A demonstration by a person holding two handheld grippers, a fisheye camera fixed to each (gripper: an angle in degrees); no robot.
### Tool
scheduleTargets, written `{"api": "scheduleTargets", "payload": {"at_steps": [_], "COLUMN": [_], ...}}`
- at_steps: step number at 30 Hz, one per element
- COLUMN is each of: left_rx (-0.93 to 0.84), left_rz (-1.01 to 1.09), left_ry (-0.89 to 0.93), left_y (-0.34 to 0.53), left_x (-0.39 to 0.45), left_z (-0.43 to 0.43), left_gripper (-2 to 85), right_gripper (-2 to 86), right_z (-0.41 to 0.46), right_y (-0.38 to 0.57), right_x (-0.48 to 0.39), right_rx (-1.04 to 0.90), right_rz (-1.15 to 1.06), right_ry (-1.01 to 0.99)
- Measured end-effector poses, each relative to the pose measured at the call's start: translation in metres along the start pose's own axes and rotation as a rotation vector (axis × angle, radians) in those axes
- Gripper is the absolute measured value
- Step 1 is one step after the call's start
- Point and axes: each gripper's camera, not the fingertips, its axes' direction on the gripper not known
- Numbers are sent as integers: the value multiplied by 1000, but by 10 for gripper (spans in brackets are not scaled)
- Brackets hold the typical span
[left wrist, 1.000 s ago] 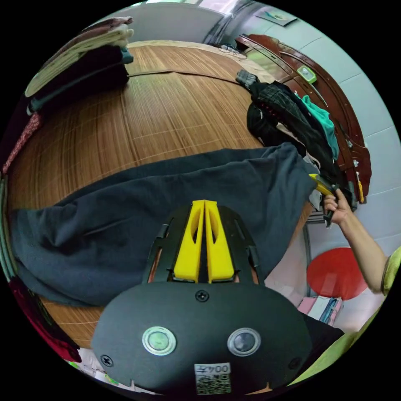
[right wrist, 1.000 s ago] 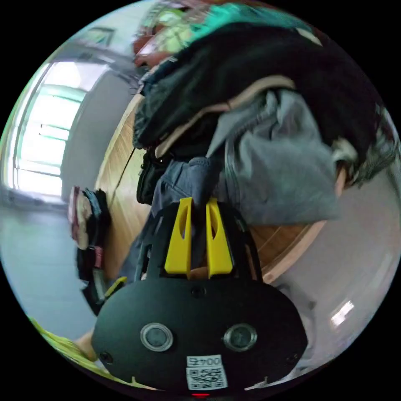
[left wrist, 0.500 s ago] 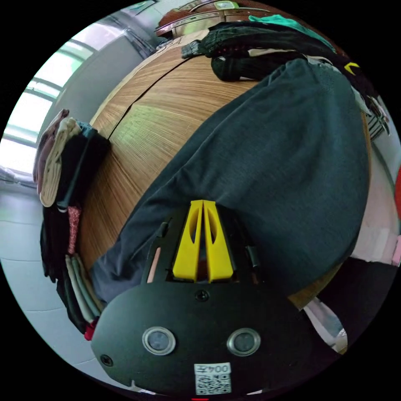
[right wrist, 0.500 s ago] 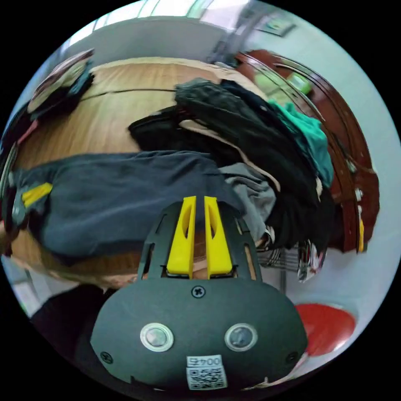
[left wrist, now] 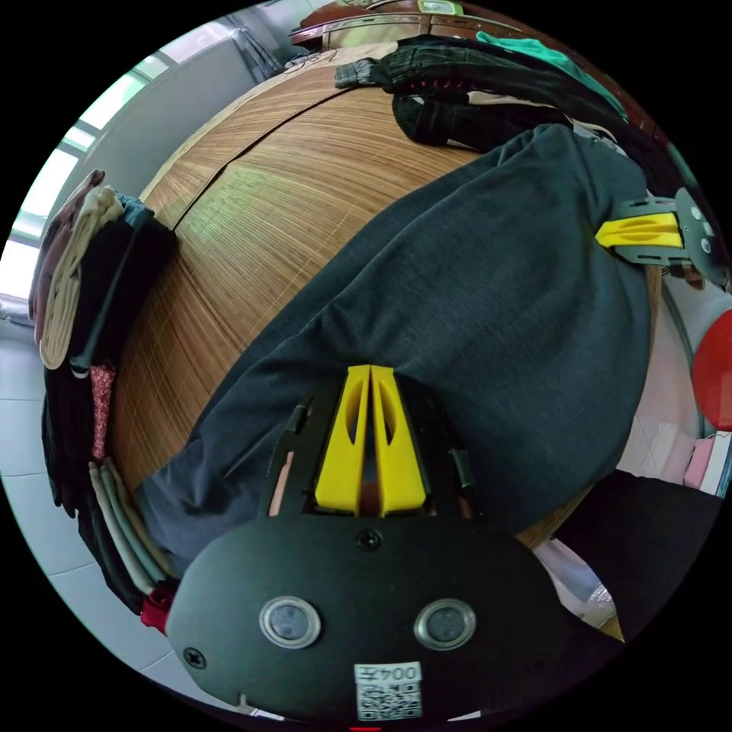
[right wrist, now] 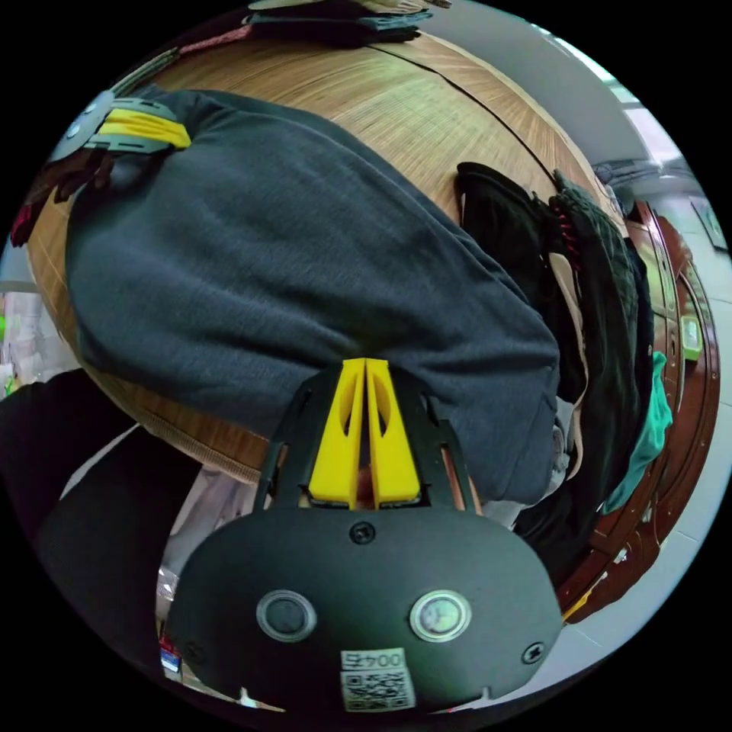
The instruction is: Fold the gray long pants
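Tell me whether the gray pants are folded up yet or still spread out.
Spread out: the gray pants lie full length across the wooden surface, one broad layer, no compact fold visible.

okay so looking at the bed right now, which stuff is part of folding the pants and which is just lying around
Job: gray pants, left gripper, right gripper.

Lying about: clothes heap beside the pants, folded stack at the mat's far edge.

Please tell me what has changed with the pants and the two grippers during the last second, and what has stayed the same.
The right gripper left the heap of unfolded clothes and closed on the dark gray long pants near the table edge. The left gripper stayed shut on the pants. The pants still lie across the wooden slat table; the folded stack is unmoved.
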Motion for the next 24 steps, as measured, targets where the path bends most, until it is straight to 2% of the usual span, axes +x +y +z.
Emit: {"api": "scheduleTargets", "payload": {"at_steps": [4, 8, 11, 14, 16, 21, 24], "left_rx": [44, 113, 216, 285, 288, 204, 136], "left_rz": [-54, -128, -251, -310, -349, -430, -540], "left_ry": [10, 152, 211, 207, 204, 155, 150], "left_y": [10, 26, 63, 131, 185, 358, 447], "left_x": [-2, -35, -83, -130, -156, -200, -210], "left_z": [-13, -41, -87, -140, -165, -231, -264], "left_gripper": [3, 4, 4, 3, 3, 5, 6], "right_gripper": [-6, -5, 1, 29, 47, 66, 79], "right_z": [-40, -81, -167, -268, -336, -422, -464], "right_y": [-14, -28, -39, -67, -102, -207, -273], "right_x": [-2, 4, 12, -27, -78, -199, -278], "right_rx": [-34, -107, 55, 300, 470, 568, 619], "right_rz": [88, 204, 351, 296, 222, 20, -155], "right_ry": [78, 116, 59, 6, -125, -266, -271]}}
